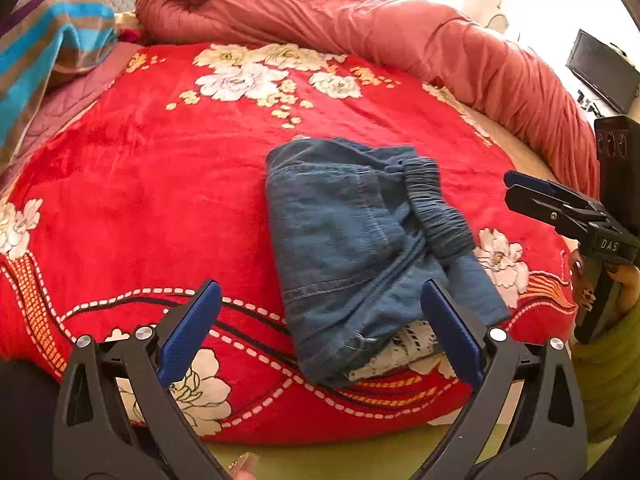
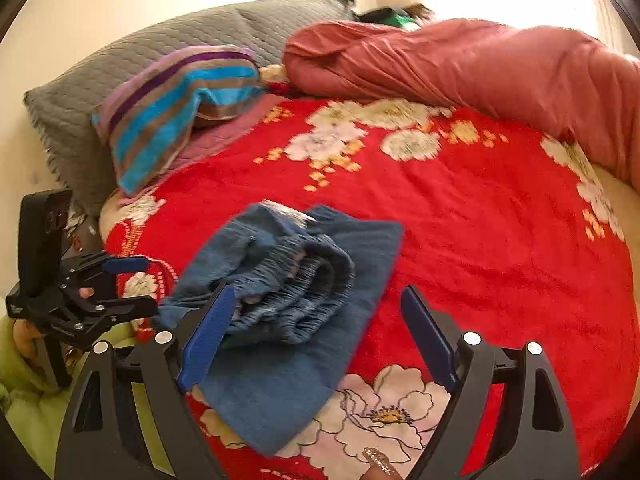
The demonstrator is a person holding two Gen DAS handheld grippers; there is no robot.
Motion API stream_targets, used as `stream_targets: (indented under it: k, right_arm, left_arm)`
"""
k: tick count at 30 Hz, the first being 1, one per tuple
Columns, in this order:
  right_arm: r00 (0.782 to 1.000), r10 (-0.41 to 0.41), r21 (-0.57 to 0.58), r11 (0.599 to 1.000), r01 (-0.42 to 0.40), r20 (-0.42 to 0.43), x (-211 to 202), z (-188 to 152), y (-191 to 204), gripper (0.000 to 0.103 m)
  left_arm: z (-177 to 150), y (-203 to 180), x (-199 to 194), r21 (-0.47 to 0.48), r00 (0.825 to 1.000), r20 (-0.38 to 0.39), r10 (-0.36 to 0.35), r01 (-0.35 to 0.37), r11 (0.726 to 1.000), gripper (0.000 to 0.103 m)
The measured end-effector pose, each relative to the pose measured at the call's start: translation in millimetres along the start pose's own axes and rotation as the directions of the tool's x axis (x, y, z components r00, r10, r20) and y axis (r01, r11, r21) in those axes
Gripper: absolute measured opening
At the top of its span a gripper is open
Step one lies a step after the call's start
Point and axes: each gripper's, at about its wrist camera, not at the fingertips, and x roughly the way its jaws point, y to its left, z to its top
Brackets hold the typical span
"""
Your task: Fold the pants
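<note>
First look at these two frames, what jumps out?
The bright red floral blanket fills both views, with the folded blue pants lying in a compact bundle at its middle, elastic waistband on top. A rolled pink quilt runs along the far edge, and a striped towel sits at the far left. Both the left gripper and right gripper are open, holding nothing.
</note>
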Motion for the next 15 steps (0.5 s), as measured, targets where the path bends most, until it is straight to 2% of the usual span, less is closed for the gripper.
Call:
stream_targets:
  k: [4, 5, 6, 9, 11, 13, 15]
  right_arm:
    - [0.998, -0.015, 0.084, 0.996, 0.020, -0.059, 19, -5, -16, 0.080]
    - [0.997, -0.012, 0.110, 0.994, 0.020, -0.072, 25, -6, -20, 0.070]
    - [0.996, 0.002, 0.142, 0.990, 0.010, -0.086, 30, -7, -26, 0.065]
    - [0.993, 0.056, 0.204, 0.978, -0.034, -0.104, 43, -6, -35, 0.065]
    - [0.991, 0.059, 0.191, 0.981, -0.035, -0.118, 51, -4, -36, 0.064]
    - [0.987, 0.044, 0.187, 0.982, -0.015, -0.154, 63, -3, -37, 0.062]
    - [0.976, 0.081, 0.197, 0.979, -0.041, -0.203, 78, -5, -39, 0.063]
  left_arm:
    - [7, 8, 15, -0.006, 1.000, -0.017, 0.023, -0.023, 1.000, 0.093]
    - [9, 10, 19, -0.007, 0.999, -0.021, 0.029, -0.029, 1.000, 0.093]
    - [11, 12, 24, -0.007, 0.999, -0.031, 0.030, -0.030, 1.000, 0.093]
    - [20, 18, 39, -0.018, 0.998, -0.055, 0.014, -0.015, 1.000, 0.093]
    - [26, 20, 48, -0.030, 0.998, -0.067, -0.003, 0.001, 1.000, 0.093]
    - [32, 21, 56, -0.032, 0.998, -0.069, -0.014, 0.012, 0.999, 0.093]
    - [35, 21, 65, -0.034, 0.997, -0.077, -0.026, 0.023, 0.999, 0.093]
